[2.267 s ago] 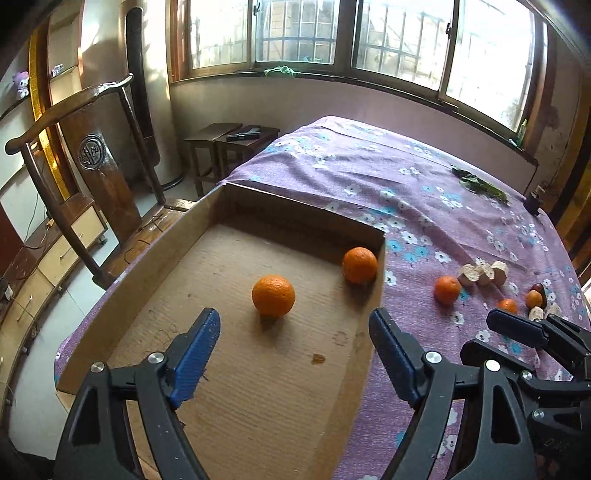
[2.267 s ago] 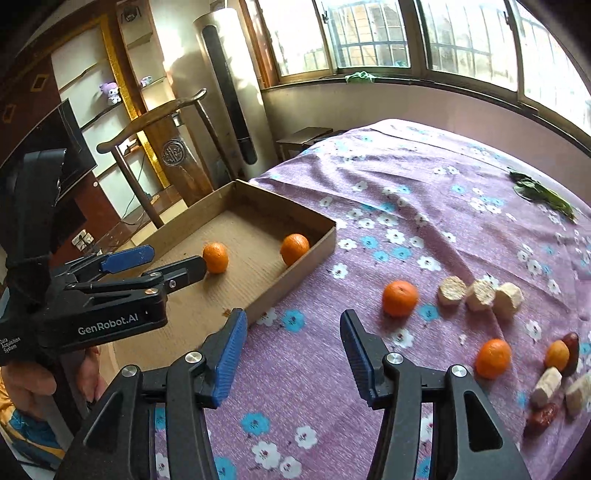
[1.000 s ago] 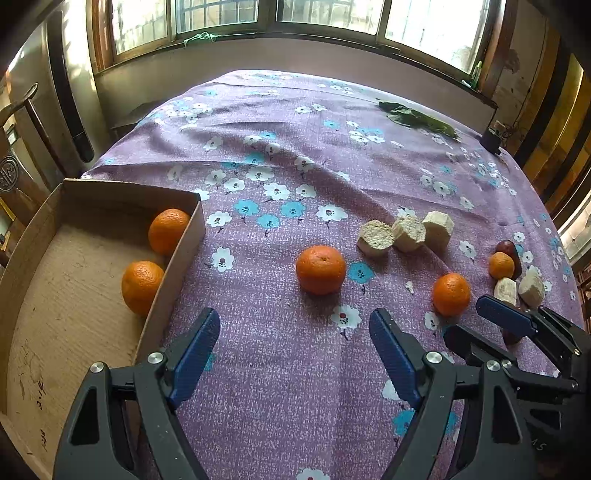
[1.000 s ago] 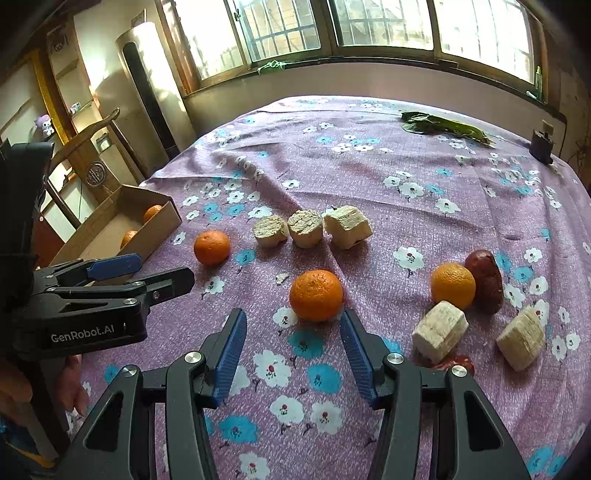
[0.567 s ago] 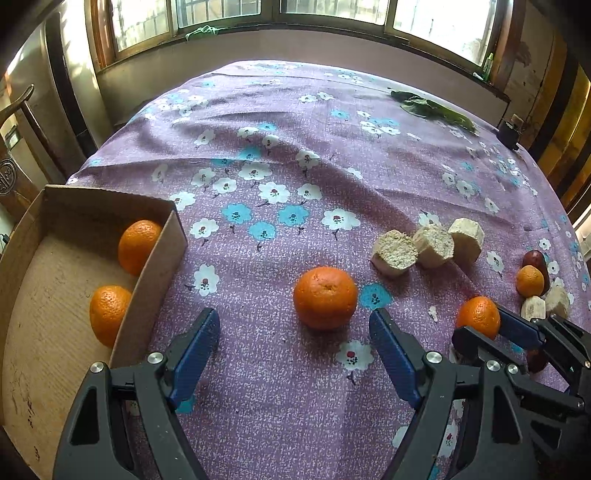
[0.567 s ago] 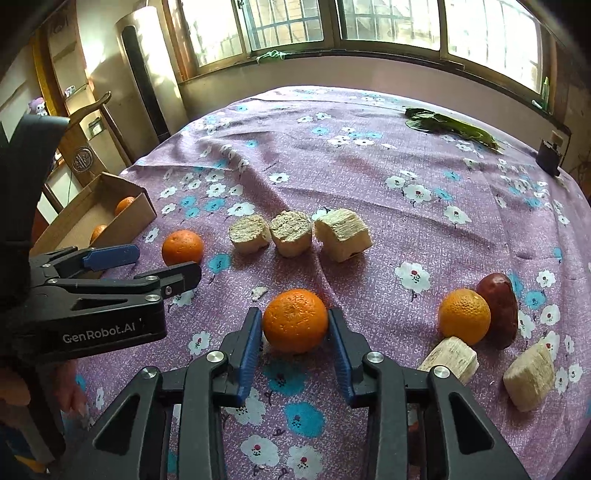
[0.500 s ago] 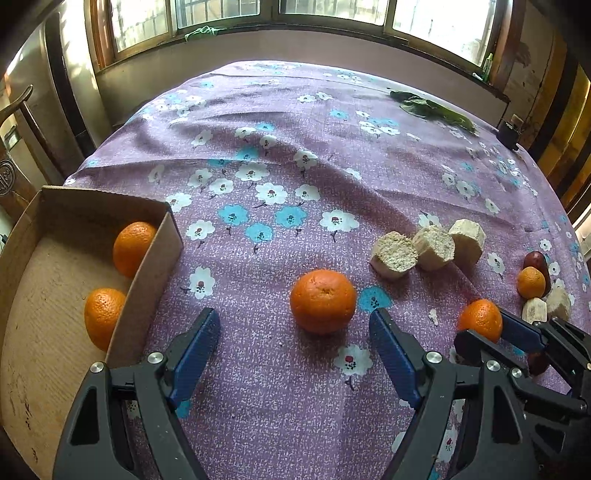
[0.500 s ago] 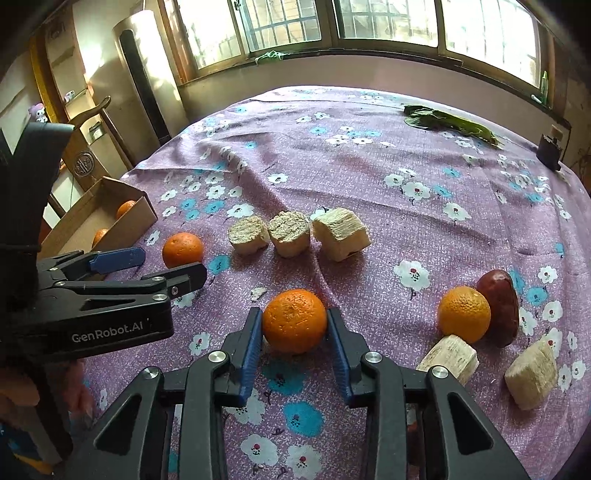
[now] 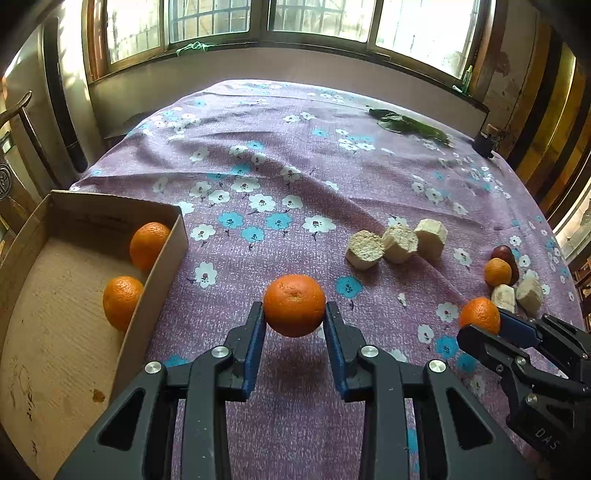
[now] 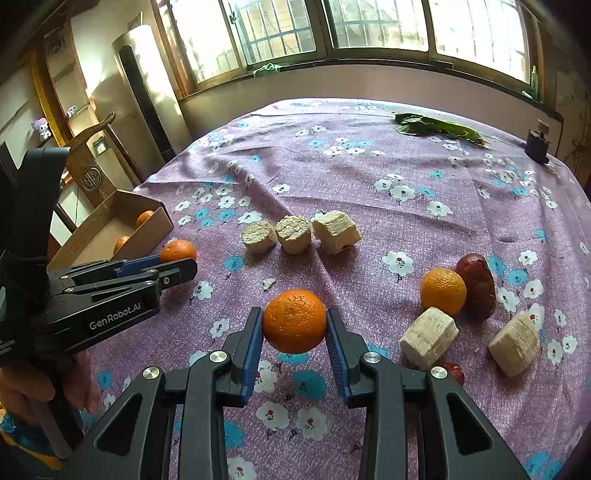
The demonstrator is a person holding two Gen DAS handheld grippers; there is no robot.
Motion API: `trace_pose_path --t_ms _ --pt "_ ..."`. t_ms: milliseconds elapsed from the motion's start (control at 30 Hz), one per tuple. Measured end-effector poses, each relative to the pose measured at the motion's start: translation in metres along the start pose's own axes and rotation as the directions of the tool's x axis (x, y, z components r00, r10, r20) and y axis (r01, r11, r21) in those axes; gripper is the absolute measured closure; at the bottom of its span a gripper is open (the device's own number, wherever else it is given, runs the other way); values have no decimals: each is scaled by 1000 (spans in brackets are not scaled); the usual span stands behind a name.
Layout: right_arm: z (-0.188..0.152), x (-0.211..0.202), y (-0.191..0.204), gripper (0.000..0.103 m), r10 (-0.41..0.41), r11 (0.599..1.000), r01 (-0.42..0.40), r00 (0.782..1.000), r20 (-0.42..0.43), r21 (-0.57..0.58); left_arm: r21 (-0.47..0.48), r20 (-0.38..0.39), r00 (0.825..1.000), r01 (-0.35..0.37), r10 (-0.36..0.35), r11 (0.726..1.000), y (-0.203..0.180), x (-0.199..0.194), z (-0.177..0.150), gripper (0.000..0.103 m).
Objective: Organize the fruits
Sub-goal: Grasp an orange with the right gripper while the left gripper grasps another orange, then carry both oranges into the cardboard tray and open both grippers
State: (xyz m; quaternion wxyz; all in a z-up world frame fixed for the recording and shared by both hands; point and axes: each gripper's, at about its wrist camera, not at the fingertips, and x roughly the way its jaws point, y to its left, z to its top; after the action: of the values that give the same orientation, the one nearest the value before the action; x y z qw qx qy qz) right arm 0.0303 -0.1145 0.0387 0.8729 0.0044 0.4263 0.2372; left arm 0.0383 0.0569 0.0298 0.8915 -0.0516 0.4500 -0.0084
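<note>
Fingers of left gripper (image 9: 294, 321) newly clamp orange (image 9: 294, 305); right gripper (image 10: 294, 326) grips second orange (image 10: 294, 320).

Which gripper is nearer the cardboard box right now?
Left. The left gripper, shut on an orange, hangs just beside the cardboard box. The right gripper, shut on another orange, is farther out over the tablecloth.

Purple floral cloth (image 10: 369, 177) covers the counter. Green leaves (image 10: 436, 130) lie at the cloth's far edge, with a small dark object (image 10: 536, 147) to their right. Wooden chair (image 10: 92, 155) stands off the cloth's left side, a tall cylindrical unit (image 10: 146, 96) behind it. Windows (image 10: 369, 26) run beyond the cloth.
</note>
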Motion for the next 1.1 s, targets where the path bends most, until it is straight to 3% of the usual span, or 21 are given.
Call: trace_pose_path --t_ms 300,1100 --pt "-14 -24 15 67 19 1000 -19 999 37 20 11 50 999 -6 6 1000 8 -43 -21 72" --pt "-1 -31 112 66 96 986 -88 994 51 -142 -46 145 981 -122 127 991 73 -101 -41 72"
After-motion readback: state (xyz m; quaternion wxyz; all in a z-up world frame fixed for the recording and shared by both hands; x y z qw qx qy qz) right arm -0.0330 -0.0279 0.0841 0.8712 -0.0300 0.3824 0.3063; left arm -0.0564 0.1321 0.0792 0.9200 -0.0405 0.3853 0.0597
